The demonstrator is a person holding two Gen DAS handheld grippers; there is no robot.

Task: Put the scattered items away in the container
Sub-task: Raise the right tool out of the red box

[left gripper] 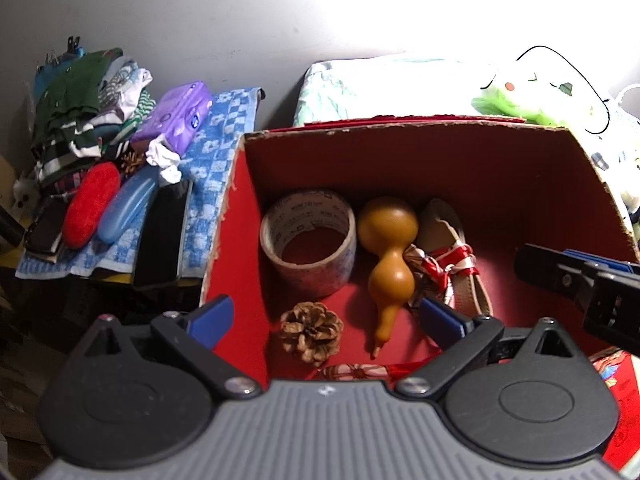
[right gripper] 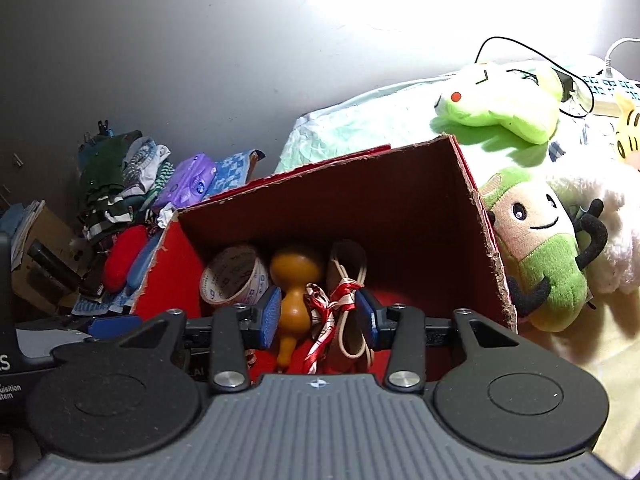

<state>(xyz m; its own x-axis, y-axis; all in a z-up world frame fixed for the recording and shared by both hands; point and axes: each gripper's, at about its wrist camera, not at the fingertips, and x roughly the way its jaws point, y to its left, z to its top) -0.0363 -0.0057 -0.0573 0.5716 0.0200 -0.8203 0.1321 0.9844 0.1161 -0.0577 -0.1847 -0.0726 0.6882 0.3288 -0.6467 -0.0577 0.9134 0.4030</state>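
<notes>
a pile of folded clothes [left gripper: 76, 108] sits far left, with a purple tissue pack [left gripper: 176, 116] leaning on a blue checked towel [left gripper: 224, 136]. on the bed to the right lie a green plush toy [right gripper: 500, 108], a smiling plush [right gripper: 540, 248] and a black cable [right gripper: 520, 46].

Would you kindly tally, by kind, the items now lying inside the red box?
Tape roll: 1
Gourd: 1
Pine cone: 1
Sandal with a red-and-white ribbon lying on it: 1
Total: 4 in the red box; a patterned item at the near edge is too hidden to count.
</notes>
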